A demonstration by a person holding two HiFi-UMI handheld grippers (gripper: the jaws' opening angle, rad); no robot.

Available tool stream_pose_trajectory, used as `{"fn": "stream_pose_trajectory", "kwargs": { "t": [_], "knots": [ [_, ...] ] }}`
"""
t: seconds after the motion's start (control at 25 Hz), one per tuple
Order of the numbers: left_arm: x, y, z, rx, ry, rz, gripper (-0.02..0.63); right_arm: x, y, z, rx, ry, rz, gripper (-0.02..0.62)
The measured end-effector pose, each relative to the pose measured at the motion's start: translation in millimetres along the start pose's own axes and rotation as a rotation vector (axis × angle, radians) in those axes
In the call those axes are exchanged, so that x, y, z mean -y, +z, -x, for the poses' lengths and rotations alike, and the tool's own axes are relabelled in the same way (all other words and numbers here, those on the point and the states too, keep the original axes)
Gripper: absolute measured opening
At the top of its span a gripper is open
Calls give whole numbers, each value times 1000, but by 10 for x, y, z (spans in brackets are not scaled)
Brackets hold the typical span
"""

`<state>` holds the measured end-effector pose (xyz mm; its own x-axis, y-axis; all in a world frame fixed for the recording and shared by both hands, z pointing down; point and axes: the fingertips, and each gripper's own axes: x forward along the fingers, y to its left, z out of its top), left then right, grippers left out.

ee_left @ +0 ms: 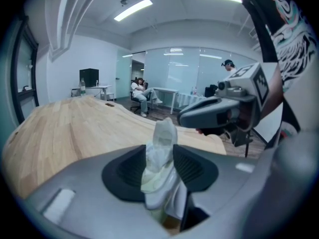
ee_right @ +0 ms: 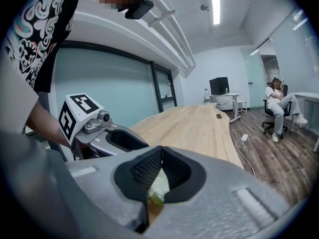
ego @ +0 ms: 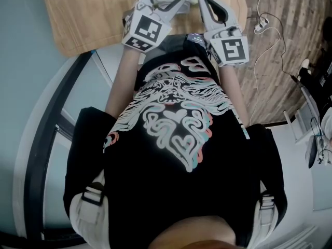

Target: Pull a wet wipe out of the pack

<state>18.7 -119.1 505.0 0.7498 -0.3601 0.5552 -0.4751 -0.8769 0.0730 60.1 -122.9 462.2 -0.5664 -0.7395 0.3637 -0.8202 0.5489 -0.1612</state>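
One wipe is standing loose between the left gripper's parted jaws, seemingly mostly drawn, while the right gripper is pinching the pack over the table; freeing it probably remains.

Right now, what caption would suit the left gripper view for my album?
A wipe stands between the left gripper's open jaws, a wooden table beyond, the right gripper close by.

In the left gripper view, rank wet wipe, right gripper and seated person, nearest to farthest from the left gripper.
1. Wet wipe, right between its jaws.
2. Right gripper, just ahead, to the right.
3. Seated person, far back, centre.
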Motion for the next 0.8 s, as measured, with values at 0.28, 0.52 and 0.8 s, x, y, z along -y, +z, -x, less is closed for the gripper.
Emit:
{"fn": "stream_pose_trajectory", "kwargs": {
  "t": [0.28, 0.52, 0.8],
  "knots": [
    [37, -53, -17, -59, -21, -72, 30, 24, -3, -44, -3, 4, -3, 0],
    [58, -63, -10, -67, -36, -75, 2, 28, -34, -26, -8, -1, -8, 0],
    [47, -66, -19, -71, -19, -72, 2, 14, -37, -19, -8, -1, -5, 0]
  ]
}}
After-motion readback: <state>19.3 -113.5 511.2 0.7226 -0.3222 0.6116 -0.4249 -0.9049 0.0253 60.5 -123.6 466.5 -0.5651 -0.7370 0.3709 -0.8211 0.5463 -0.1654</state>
